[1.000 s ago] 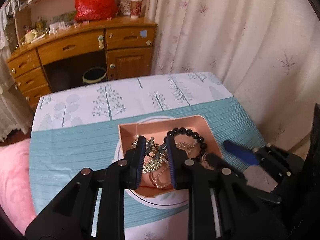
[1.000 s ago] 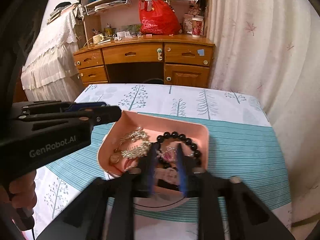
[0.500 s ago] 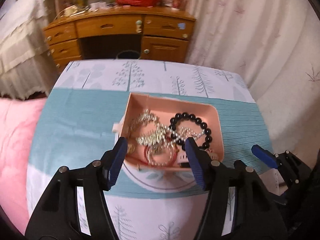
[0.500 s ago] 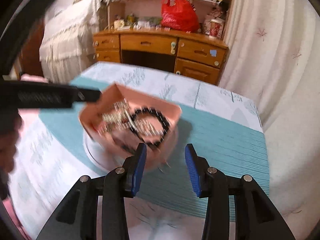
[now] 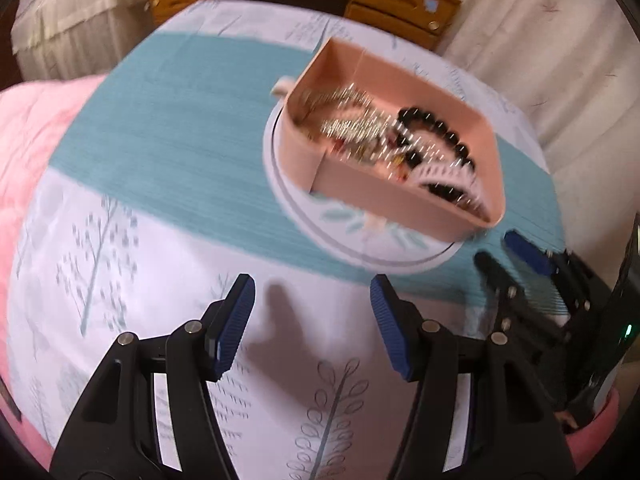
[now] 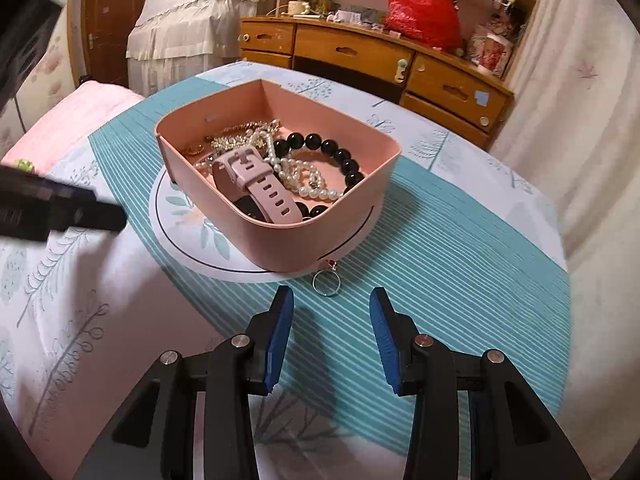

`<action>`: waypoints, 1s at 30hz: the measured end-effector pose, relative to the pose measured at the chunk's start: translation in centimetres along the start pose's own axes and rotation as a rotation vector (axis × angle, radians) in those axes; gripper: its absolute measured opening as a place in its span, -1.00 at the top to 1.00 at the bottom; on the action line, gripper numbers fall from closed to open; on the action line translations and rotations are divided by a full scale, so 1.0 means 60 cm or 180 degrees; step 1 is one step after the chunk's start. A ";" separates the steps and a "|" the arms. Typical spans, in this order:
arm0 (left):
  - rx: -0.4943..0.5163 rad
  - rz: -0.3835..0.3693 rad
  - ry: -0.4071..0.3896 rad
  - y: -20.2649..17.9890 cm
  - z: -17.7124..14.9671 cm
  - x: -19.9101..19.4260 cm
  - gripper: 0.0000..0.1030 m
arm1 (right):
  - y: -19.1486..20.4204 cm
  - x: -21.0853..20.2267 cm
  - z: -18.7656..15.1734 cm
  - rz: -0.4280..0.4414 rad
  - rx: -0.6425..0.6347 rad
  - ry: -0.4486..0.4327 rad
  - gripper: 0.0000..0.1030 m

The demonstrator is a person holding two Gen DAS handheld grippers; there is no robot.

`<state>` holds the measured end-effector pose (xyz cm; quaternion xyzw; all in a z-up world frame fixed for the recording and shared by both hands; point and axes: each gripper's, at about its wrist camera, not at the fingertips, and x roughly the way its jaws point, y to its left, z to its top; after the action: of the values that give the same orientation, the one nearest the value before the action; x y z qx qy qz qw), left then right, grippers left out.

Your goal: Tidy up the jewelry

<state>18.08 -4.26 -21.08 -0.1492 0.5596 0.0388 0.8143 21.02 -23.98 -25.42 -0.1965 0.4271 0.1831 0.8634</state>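
A pink box (image 6: 280, 242) stands on a white round plate (image 6: 180, 216) on the tree-print tablecloth. In it lie a pink watch (image 6: 260, 184), a black bead bracelet (image 6: 332, 148), a pearl strand (image 6: 306, 178) and shiny chains (image 6: 236, 136). A small silver ring (image 6: 326, 282) rests on the cloth just in front of the box. My right gripper (image 6: 331, 308) is open and empty, just short of the ring. My left gripper (image 5: 312, 300) is open over bare white cloth, on the near side of the box (image 5: 384, 200), which is blurred. The right gripper (image 5: 520, 256) shows at the right edge.
A pink blanket (image 5: 28, 128) borders the table on the left. Behind the table stand a wooden desk (image 6: 360, 52) with a red bag (image 6: 424, 12) and a bed with a white cover (image 6: 180, 20). A pale curtain (image 6: 580, 100) hangs at the right.
The left jaws were nearly closed over the box and now stand wide. Both grippers have drawn back from above the box, sunk toward the table and rolled. The ring now shows ahead of the right fingers.
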 end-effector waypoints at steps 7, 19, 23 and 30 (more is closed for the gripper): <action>-0.0079 0.0055 -0.0008 -0.007 -0.021 0.006 -0.11 | 0.000 0.043 0.042 0.0198 0.0105 0.0006 0.33; -0.0221 -0.0100 0.0073 0.005 -0.024 0.013 -0.11 | 0.008 0.047 0.044 0.0324 0.0120 -0.0022 0.74; -0.0186 -0.0162 0.0019 0.012 -0.013 0.007 -0.11 | 0.016 0.047 0.049 0.0208 0.0197 0.0056 0.74; -0.0044 -0.0294 -0.0025 0.035 0.002 -0.010 -0.11 | 0.030 0.037 0.048 0.0021 0.0415 0.0200 1.00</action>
<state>17.50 -2.15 -20.92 -0.1803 0.5486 0.0055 0.8164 23.38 -20.68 -25.95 -0.1442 0.4656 0.1515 0.8599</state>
